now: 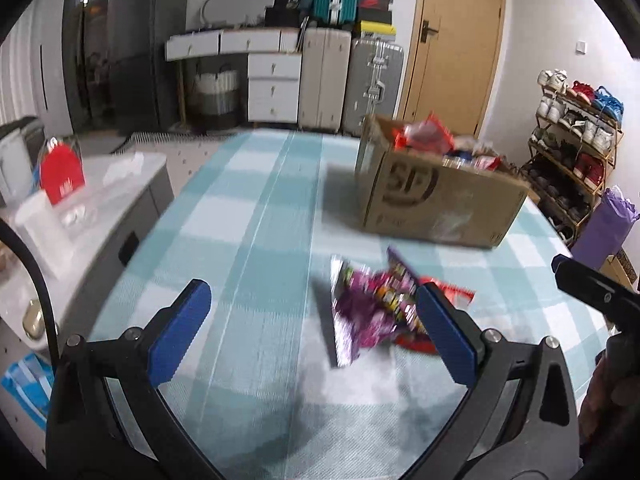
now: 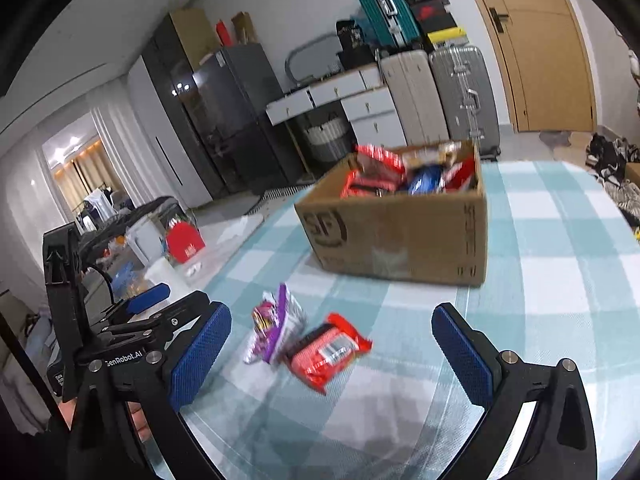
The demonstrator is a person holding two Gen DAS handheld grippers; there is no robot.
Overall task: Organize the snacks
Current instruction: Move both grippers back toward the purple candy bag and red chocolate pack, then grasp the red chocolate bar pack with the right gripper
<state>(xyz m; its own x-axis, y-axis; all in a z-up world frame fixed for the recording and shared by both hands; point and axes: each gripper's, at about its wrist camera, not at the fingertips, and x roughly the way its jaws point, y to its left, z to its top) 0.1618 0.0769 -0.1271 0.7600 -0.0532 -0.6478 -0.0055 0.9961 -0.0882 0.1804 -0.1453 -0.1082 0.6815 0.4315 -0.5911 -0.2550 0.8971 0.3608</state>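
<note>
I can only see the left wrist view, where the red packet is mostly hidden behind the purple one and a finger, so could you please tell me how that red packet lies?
Observer: The red snack packet lies flat on the checked tablecloth, touching the purple snack packet.
Operator: Is the right gripper holding anything?
Observer: No, the right gripper is open and empty, with the red packet lying ahead between its fingers.
Operator: What is in the box?
Observer: The cardboard box holds red packets and a blue one.
</note>
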